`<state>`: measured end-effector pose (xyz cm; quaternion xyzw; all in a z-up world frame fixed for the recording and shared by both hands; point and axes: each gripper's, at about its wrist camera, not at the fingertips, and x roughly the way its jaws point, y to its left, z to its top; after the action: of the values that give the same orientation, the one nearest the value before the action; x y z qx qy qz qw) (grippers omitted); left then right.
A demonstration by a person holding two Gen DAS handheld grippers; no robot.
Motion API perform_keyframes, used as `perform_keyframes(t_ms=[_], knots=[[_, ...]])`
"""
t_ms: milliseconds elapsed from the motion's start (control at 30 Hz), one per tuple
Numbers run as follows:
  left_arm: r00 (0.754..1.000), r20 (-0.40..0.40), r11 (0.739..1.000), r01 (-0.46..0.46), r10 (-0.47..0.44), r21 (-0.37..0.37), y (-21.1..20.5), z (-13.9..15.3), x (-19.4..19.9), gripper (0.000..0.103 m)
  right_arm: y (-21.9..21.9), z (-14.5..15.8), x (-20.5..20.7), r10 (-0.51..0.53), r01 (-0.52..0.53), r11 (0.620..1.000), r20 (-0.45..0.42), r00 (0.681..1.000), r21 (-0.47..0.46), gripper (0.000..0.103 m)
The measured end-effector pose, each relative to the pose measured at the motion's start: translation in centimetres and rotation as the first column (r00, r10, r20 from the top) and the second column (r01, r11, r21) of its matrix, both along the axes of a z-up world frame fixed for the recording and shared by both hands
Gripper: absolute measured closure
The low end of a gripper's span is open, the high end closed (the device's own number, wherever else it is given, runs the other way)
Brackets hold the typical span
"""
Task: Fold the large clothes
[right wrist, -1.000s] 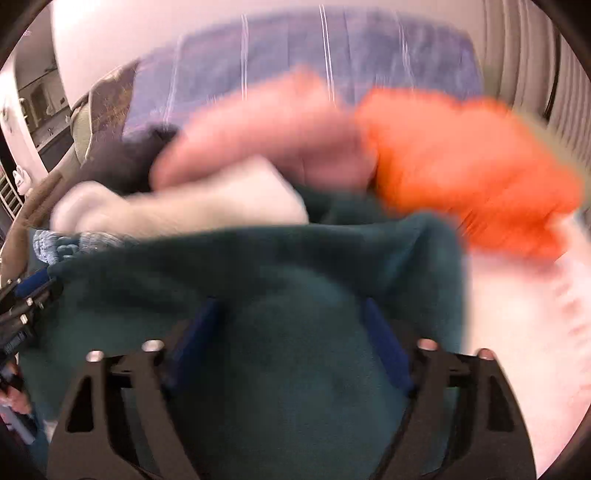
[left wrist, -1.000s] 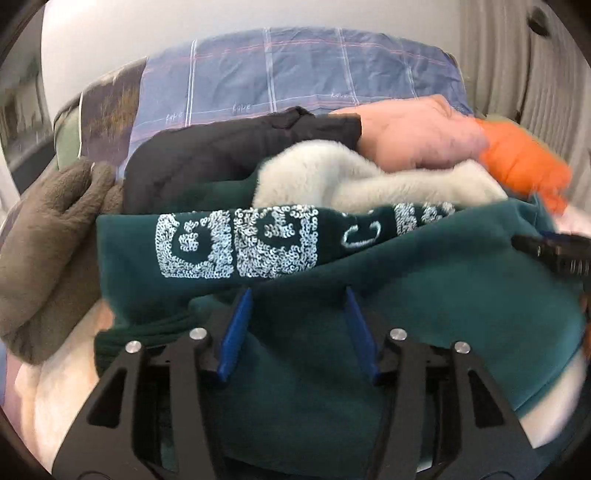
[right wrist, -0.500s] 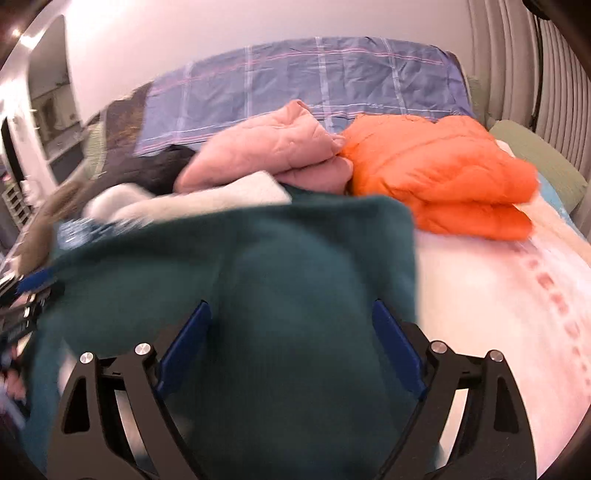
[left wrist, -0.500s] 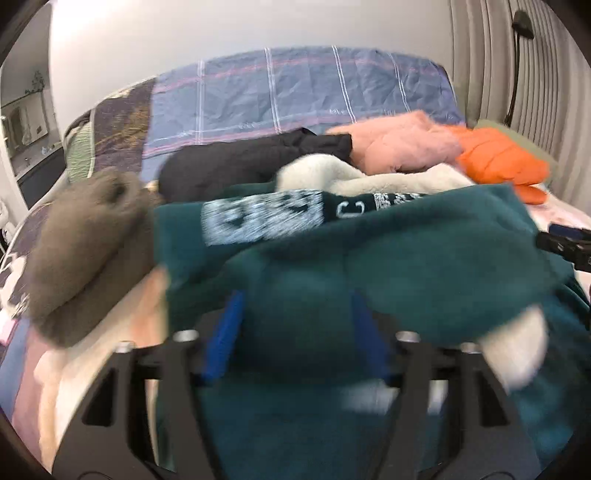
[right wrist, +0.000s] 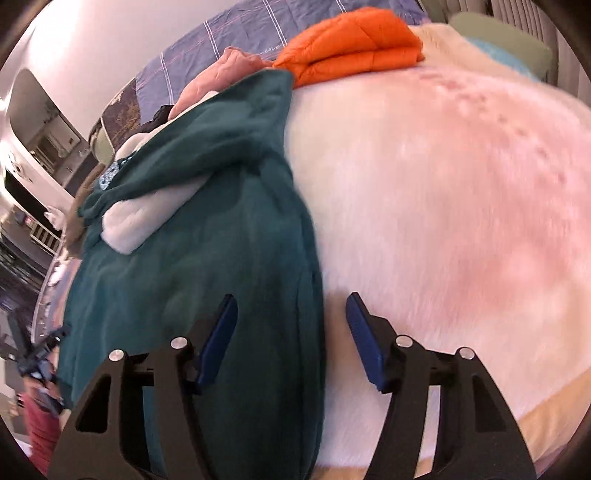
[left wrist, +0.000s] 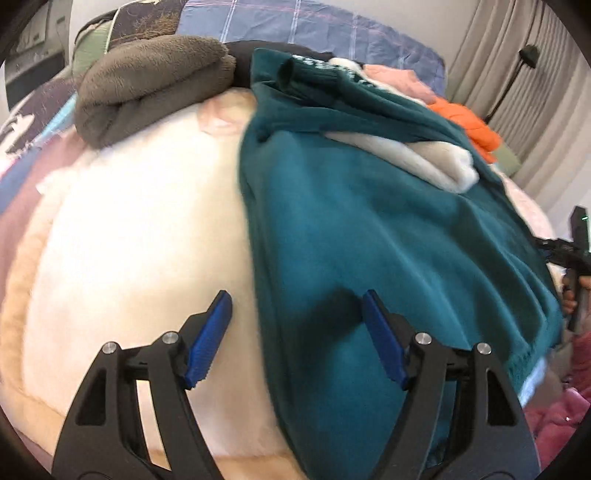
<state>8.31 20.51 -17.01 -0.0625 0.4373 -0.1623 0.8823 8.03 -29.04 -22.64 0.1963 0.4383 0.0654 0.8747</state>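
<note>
A dark teal fleece garment point(left wrist: 369, 240) with a cream lining point(left wrist: 424, 162) lies spread on a fluffy pale blanket point(left wrist: 140, 240); it also shows in the right wrist view point(right wrist: 207, 240). My left gripper point(left wrist: 297, 310) is open and empty, straddling the garment's left edge near its hem. My right gripper point(right wrist: 291, 314) is open and empty, straddling the garment's right edge. The right gripper also appears at the far right of the left wrist view point(left wrist: 574, 254).
A folded brown fleece point(left wrist: 147, 85) lies at the back left. A folded orange jacket point(right wrist: 354, 48) and a pink garment point(right wrist: 225, 70) lie at the back. A plaid blue cover point(left wrist: 314, 26) is behind them. Curtains point(left wrist: 535, 92) hang at the right.
Both grippers have let go of the teal garment and opened. The garment, held up and folded over before, now lies flat on the blanket. Both grippers have drawn back to its near edges.
</note>
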Motion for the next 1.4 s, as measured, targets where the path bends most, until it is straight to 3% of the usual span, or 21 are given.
perform_keyframes(t_ms=[267, 433, 567, 700, 733, 800, 833, 1000, 1033, 1067, 1100, 1133, 1167, 1233, 1400], knots=[[1.000, 0.001, 0.996, 0.019, -0.019, -0.091, -1.2, -0.2, -2.6, 0.029, 0.5, -0.3, -4.7, 0.028, -0.028, 0.996, 0.002, 1.000, 0.087, 0.040], [0.998, 0.020, 0.995, 0.054, -0.053, -0.080, -1.8, -0.4, -4.7, 0.029, 0.3, -0.8, -7.9, 0.054, -0.058, 0.983, 0.027, 0.998, 0.173, 0.040], [0.999, 0.001, 0.991, 0.035, -0.035, -0.126, -1.3, -1.1, -2.9, 0.025, 1.0, -0.8, -6.5, 0.064, -0.070, 0.979, 0.036, 0.997, 0.191, 0.039], [1.000, 0.013, 0.993, 0.027, -0.026, -0.112, -2.1, -1.1, -1.5, 0.024, 2.0, -1.0, -5.0, 0.084, -0.092, 0.978, 0.055, 0.995, 0.185, 0.039], [1.000, 0.014, 0.994, 0.020, -0.018, -0.112, -2.1, -1.1, -1.5, 0.026, 2.3, -0.8, -5.2, 0.077, -0.087, 0.980, 0.058, 0.995, 0.181, 0.039], [1.000, 0.017, 0.994, 0.009, -0.007, -0.112, -1.7, -0.8, -2.2, 0.044, 2.4, -0.3, -6.2, 0.092, -0.104, 0.973, 0.067, 0.993, 0.205, 0.041], [1.000, 0.019, 0.993, 0.010, -0.008, -0.119, -1.2, -0.7, -2.9, 0.047, 2.4, -0.1, -6.7, 0.106, -0.120, 0.969, 0.074, 0.992, 0.215, 0.041], [1.000, 0.012, 0.986, 0.026, -0.024, -0.164, 0.2, -1.1, -4.1, 0.046, 3.7, -0.8, -7.2, 0.176, -0.184, 0.964, 0.056, 0.983, 0.191, 0.041], [1.000, 0.008, 0.985, 0.026, -0.025, -0.172, 0.1, -1.3, -3.8, 0.045, 3.8, -1.3, -6.6, 0.156, -0.163, 0.966, 0.048, 0.987, 0.203, 0.044], [1.000, -0.001, 0.981, 0.018, -0.018, -0.191, 0.0, -1.5, -3.2, 0.046, 3.9, -1.3, -6.3, 0.136, -0.143, 0.968, 0.049, 0.990, 0.205, 0.059], [1.000, -0.003, 0.981, 0.008, -0.009, -0.191, -0.2, -1.4, -3.0, 0.055, 3.8, -1.1, -6.0, 0.118, -0.128, 0.967, 0.057, 0.991, 0.219, 0.070], [1.000, 0.003, 0.983, -0.018, 0.019, -0.182, -0.6, -1.0, -2.9, 0.066, 3.5, -0.8, -5.9, 0.095, -0.110, 0.960, 0.071, 0.993, 0.257, 0.089], [0.999, 0.015, 0.979, -0.025, 0.029, -0.200, -0.8, -0.4, -3.1, 0.084, 3.0, -0.2, -5.9, 0.077, -0.104, 0.943, 0.096, 0.992, 0.318, 0.090], [0.994, 0.099, 0.970, -0.021, 0.046, -0.241, -1.3, 2.2, -4.2, 0.085, 2.2, 1.7, -6.1, 0.047, -0.099, 0.928, 0.153, 0.987, 0.359, 0.091], [0.970, 0.239, 0.968, 0.021, 0.040, -0.248, -2.4, 7.7, -5.3, 0.086, 1.6, 6.2, -6.2, 0.020, -0.134, 0.904, 0.273, 0.962, 0.405, 0.091]])
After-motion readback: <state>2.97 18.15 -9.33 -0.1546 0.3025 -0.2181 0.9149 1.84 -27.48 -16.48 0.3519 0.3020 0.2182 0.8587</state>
